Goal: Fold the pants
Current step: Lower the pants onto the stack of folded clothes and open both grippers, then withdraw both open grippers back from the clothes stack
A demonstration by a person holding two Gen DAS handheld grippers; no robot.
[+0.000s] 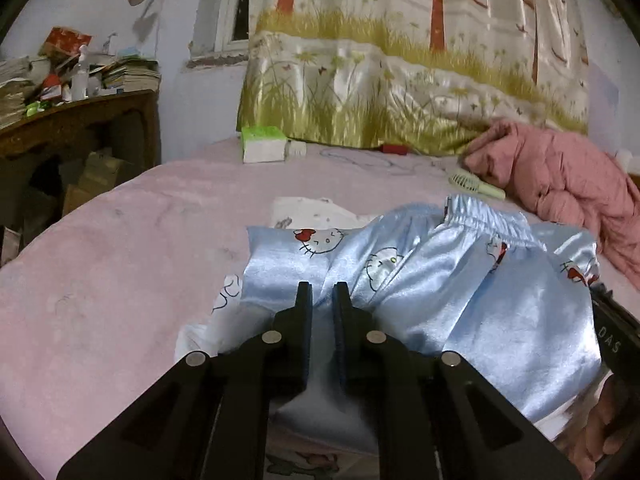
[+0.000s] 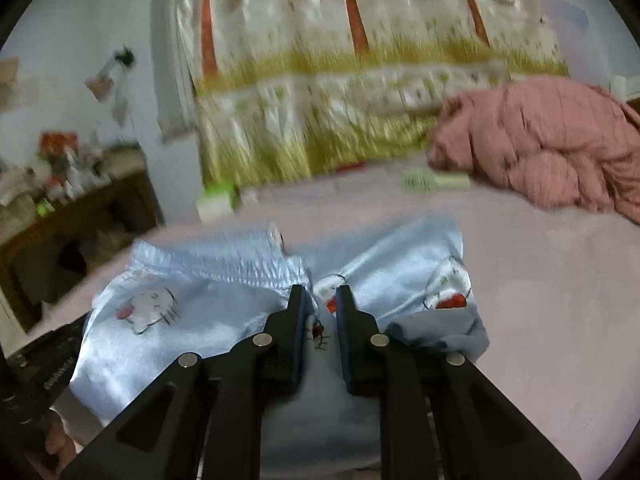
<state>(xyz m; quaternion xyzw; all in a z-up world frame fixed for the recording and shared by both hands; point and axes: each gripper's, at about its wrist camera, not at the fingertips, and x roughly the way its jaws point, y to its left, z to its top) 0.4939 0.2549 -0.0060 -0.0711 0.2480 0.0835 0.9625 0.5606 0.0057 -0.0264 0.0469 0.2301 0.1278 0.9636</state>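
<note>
- Left claw (image 1: 322,292): fingers nearly together, pinching the pants' (image 1: 432,292) blue satin.
- Right claw (image 2: 320,296): likewise clamped on the cloth by the waistband (image 2: 224,258).
- Pants lie crumpled on the bed (image 1: 120,272), beneath and ahead of both claws.

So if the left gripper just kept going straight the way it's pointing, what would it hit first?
Most likely the blue satin pants themselves: the left gripper points slightly down at the fabric, which already lies between its fingers. Beyond that is the pink bedspread, though depth is hard to judge.
</note>
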